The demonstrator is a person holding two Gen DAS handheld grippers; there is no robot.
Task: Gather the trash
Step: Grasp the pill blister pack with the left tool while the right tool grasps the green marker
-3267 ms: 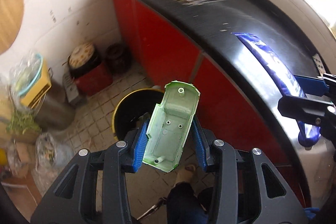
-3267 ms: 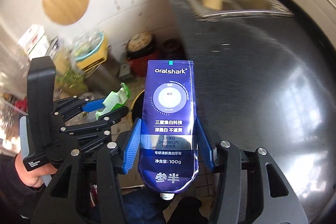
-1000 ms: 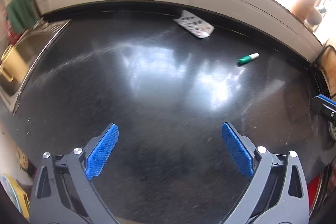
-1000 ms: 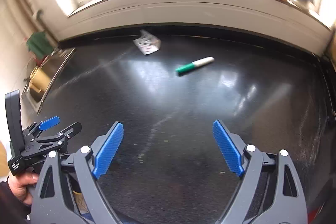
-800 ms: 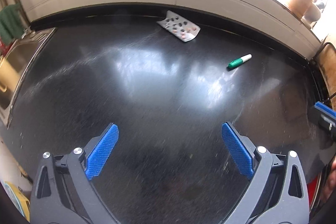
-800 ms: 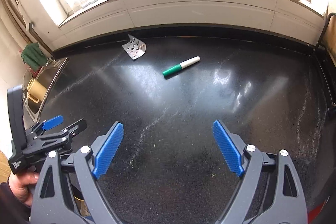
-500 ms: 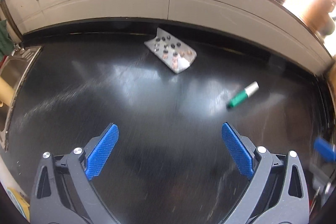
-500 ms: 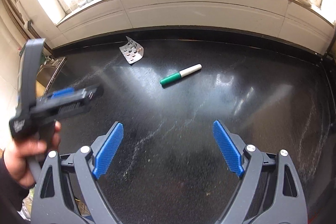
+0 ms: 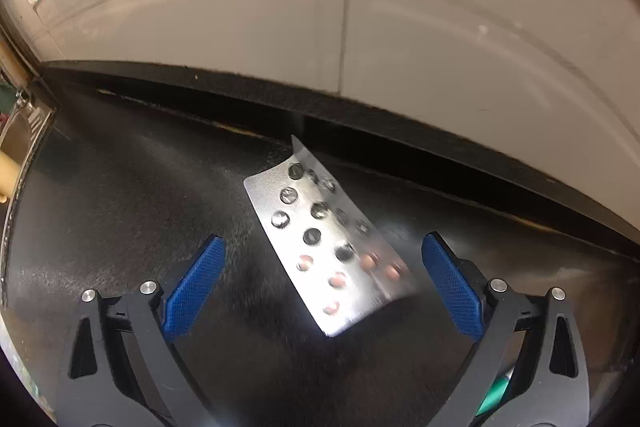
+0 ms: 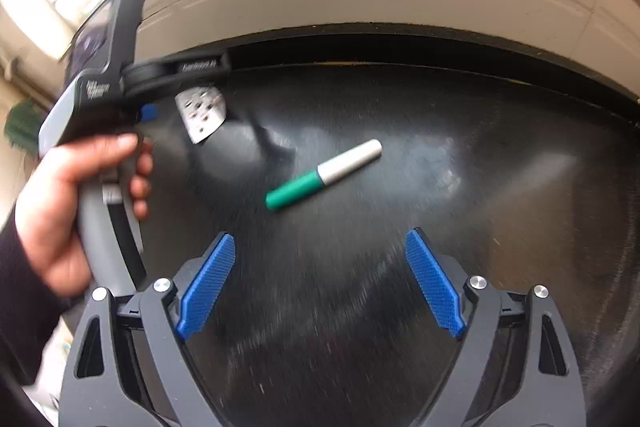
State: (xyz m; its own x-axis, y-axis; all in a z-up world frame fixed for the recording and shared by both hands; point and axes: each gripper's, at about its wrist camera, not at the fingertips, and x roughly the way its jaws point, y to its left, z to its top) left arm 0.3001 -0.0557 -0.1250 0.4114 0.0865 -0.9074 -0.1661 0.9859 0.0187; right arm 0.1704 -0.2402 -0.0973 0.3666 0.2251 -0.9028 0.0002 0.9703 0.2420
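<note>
A bent silver pill blister pack (image 9: 328,243) lies on the black counter (image 9: 140,195) near the back wall. My left gripper (image 9: 324,279) is open, its blue pads either side of the pack's near end, not touching it. The pack also shows in the right wrist view (image 10: 200,119), just beyond the left gripper body (image 10: 116,87). A green and white marker (image 10: 324,175) lies on the counter (image 10: 500,187) ahead of my right gripper (image 10: 320,279), which is open and empty, a short way before the marker.
A white tiled wall (image 9: 360,27) rises behind the counter's back edge. The sink's rim (image 9: 24,131) is at the far left. A green bit of the marker (image 9: 494,399) shows at the lower right in the left wrist view.
Both grippers have moved forward across the counter. The left one has closed in on the blister pack, which now lies between its pads. The right one has come nearer the marker.
</note>
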